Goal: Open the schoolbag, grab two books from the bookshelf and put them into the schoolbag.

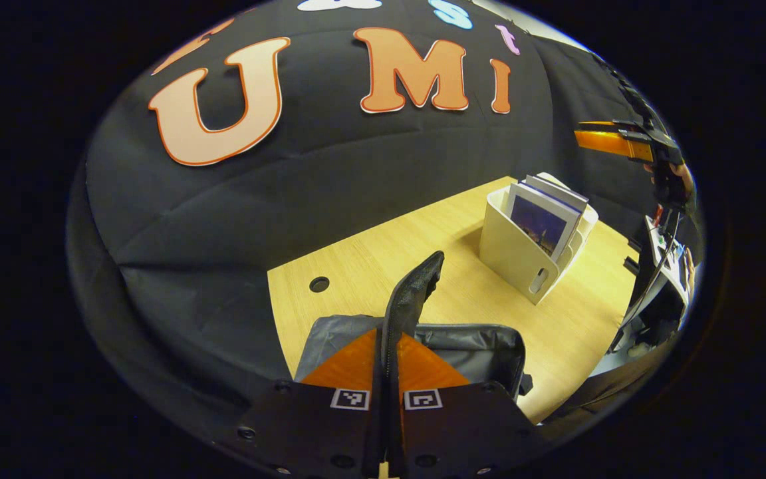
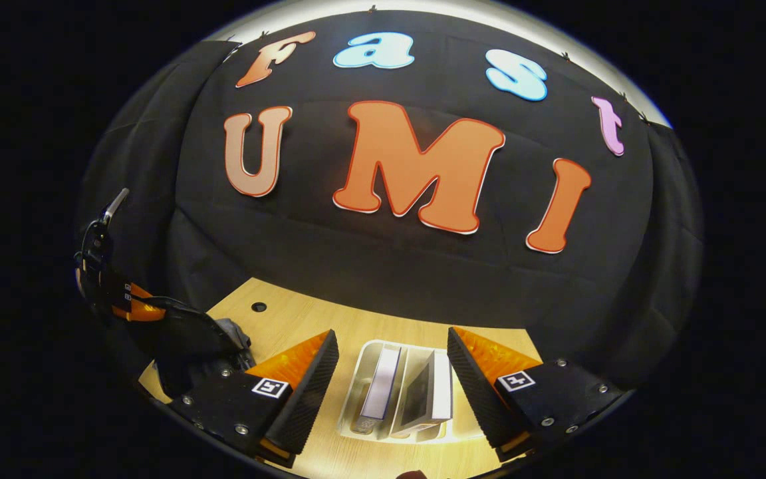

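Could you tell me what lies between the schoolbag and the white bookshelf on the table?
In the left gripper view, only bare wooden table lies between the schoolbag and the bookshelf.

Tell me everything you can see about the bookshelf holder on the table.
The bookshelf is a small cream-white open-topped rack, plastic by its look, with a slot cut near one corner. It stands upright on the wooden table, beyond the dark schoolbag and apart from it. Dividers split it into compartments, and books stand upright in it, leaning slightly. The right tool hovers open above it, touching nothing.
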### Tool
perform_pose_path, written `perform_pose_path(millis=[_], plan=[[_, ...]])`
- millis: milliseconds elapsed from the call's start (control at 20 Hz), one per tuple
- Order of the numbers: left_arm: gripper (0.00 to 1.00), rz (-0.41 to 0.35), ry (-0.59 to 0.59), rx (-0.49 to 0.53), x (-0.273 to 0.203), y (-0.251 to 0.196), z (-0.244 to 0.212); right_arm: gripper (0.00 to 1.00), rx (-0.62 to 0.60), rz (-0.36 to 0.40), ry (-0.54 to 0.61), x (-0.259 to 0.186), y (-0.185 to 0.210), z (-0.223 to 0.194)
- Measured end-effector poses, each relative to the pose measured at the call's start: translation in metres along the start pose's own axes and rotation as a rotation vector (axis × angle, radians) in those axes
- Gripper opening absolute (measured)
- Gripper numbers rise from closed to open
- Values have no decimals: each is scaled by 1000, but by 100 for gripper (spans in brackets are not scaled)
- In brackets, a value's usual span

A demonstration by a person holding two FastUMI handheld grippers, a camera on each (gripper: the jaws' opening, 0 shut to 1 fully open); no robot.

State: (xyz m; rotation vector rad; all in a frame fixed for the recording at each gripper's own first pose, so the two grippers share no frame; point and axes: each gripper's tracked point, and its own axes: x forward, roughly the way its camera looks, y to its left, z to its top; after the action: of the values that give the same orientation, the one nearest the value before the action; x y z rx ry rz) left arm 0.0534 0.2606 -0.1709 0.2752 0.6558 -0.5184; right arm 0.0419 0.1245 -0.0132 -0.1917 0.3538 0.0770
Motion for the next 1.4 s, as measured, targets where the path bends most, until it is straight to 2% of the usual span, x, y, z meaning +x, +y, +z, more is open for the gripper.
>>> perform_pose_path(millis=[200, 300, 450, 850, 950, 1050, 1150, 1200, 1400], plan=[[4, -26, 31, 2, -1, 0, 13, 98, -28, 69, 135, 24, 6, -22], [4, -8, 54, 19, 0, 6, 17, 98, 15, 123, 236, 38, 13, -39], [4, 12, 66, 34, 1, 11, 19, 99, 95, 163, 378, 43, 17, -60], [4, 25, 96, 22, 2, 10, 16, 98, 82, 165, 613, 45, 12, -84], [4, 34, 101, 16, 3, 10, 15, 94, 89, 161, 659, 48, 11, -92], [4, 34, 107, 1, 3, 9, 13, 84, 109, 160, 710, 49, 12, -100], [7, 35, 115, -12, 3, 7, 10, 68, 132, 175, 750, 51, 19, -107], [4, 40, 117, -11, 3, 7, 8, 58, 149, 183, 773, 51, 20, -110], [4, 53, 126, 12, 0, 3, 4, 37, 207, 146, 825, 54, 16, -114]])
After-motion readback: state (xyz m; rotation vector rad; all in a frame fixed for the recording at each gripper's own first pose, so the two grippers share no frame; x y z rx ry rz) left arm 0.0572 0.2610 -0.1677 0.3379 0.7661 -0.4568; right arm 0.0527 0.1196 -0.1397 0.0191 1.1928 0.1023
